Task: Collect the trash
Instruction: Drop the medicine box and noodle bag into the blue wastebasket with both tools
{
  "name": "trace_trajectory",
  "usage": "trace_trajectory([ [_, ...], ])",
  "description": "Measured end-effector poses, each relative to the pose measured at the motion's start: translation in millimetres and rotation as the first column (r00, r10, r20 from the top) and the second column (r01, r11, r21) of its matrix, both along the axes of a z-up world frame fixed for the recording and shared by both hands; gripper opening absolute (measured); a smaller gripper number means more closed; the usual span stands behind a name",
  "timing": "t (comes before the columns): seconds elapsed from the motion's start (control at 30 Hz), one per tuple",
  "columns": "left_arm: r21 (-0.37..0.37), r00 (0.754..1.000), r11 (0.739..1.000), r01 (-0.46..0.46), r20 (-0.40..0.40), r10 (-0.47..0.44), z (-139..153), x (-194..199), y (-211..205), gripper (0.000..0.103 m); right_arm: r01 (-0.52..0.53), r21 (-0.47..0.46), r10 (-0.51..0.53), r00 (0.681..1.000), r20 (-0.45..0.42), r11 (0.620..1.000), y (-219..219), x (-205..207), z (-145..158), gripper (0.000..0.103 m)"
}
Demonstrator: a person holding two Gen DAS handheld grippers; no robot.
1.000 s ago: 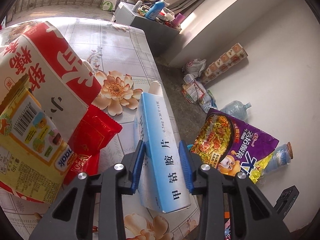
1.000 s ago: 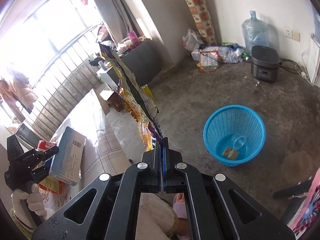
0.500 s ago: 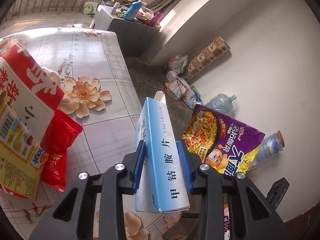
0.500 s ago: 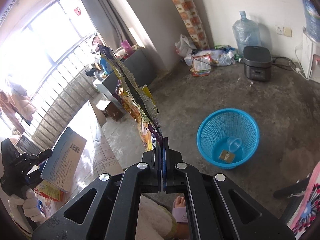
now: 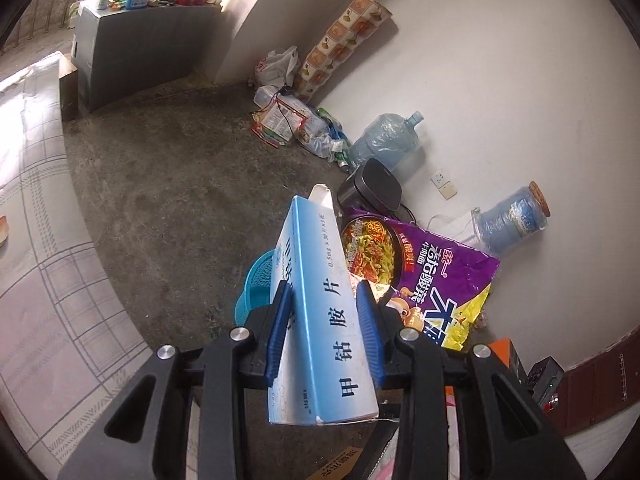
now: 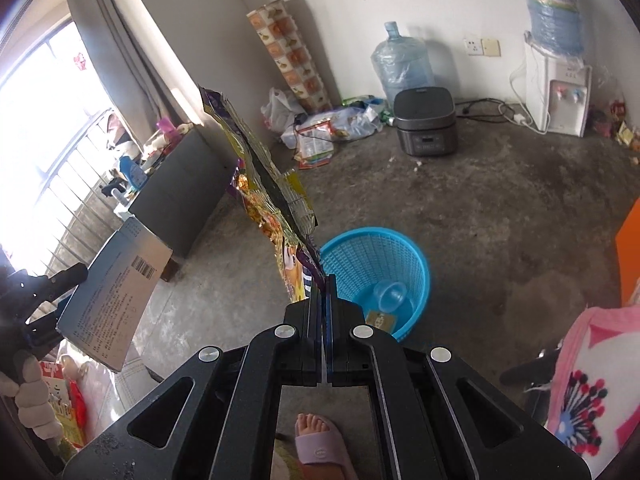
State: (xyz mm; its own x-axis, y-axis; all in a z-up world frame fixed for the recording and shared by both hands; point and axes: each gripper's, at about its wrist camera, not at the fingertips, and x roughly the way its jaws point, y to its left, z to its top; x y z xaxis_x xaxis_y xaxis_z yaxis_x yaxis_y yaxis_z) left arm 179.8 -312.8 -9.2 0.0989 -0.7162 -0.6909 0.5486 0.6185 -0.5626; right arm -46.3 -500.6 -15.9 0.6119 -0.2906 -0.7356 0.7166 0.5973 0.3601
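Tongs on the left (image 5: 324, 330) are clamped on a blue medicine box (image 5: 320, 320), held upright over the floor. Right tongs (image 6: 324, 284) are pressed together on a purple noodle wrapper (image 6: 264, 184), which stands up from them. A blue basket (image 6: 404, 256) is seen just beyond the right tongs, a cup (image 6: 390, 296) inside.

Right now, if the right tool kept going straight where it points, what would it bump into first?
Probably the blue basket on the floor. The right tool, shut on the purple noodle bag, points down toward its near rim. Depth is hard to judge here.
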Motion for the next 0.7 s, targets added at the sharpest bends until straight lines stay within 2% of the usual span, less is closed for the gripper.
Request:
trace_trajectory([
  [0.17,0.112,0.995,0.989,0.101,-0.029,-0.098,-42.2,-1.7,-84.3,0.033,0.065,0.095,-0.057,0.995,-0.082,0.993,-21.6,0.1,-44.7,0.0],
  [0.43,0.264,0.977,0.941,0.211,-0.064,-0.201,-121.7,-2.1,-179.5,0.035,0.162,0.263,-0.107,0.972,-0.21,0.951,-60.1,28.1,-130.5,0.0],
  [0.47,0.284,0.975,0.933,0.221,-0.071,-0.209,-132.2,-0.2,-189.1,0.037,0.171,0.286,-0.108,0.969,-0.222,0.943,-65.2,33.8,-143.9,0.004],
  [0.5,0.315,0.974,0.922,0.225,-0.07,-0.214,-142.0,1.7,-198.0,0.049,0.177,0.321,-0.107,0.969,-0.222,0.93,-70.2,39.7,-158.7,0.007],
  [0.53,0.345,0.976,0.913,0.219,-0.06,-0.212,-150.1,4.2,-203.5,0.052,0.179,0.36,-0.107,0.971,-0.212,0.915,-75.6,44.7,-174.8,0.01],
  [0.57,0.364,0.978,0.909,0.204,-0.038,-0.205,-155.4,6.5,-206.3,0.052,0.181,0.393,-0.104,0.972,-0.21,0.901,-78.8,48.7,-188.9,0.023],
  [0.6,0.382,0.979,0.904,0.192,-0.015,-0.201,-158.5,8.5,-206.7,0.052,0.198,0.412,-0.11,0.968,-0.227,0.889,-80.7,51.0,-200.3,0.027],
  [0.63,0.394,0.981,0.901,0.181,-0.001,-0.196,-159.6,10.7,-205.4,0.053,0.219,0.414,-0.123,0.961,-0.246,0.883,-81.4,50.6,-207.7,0.027],
  [0.7,0.375,0.984,0.912,0.166,-0.001,-0.179,-154.9,15.3,-196.3,0.058,0.236,0.417,-0.143,0.96,-0.242,0.878,-79.8,45.8,-210.2,0.028],
])
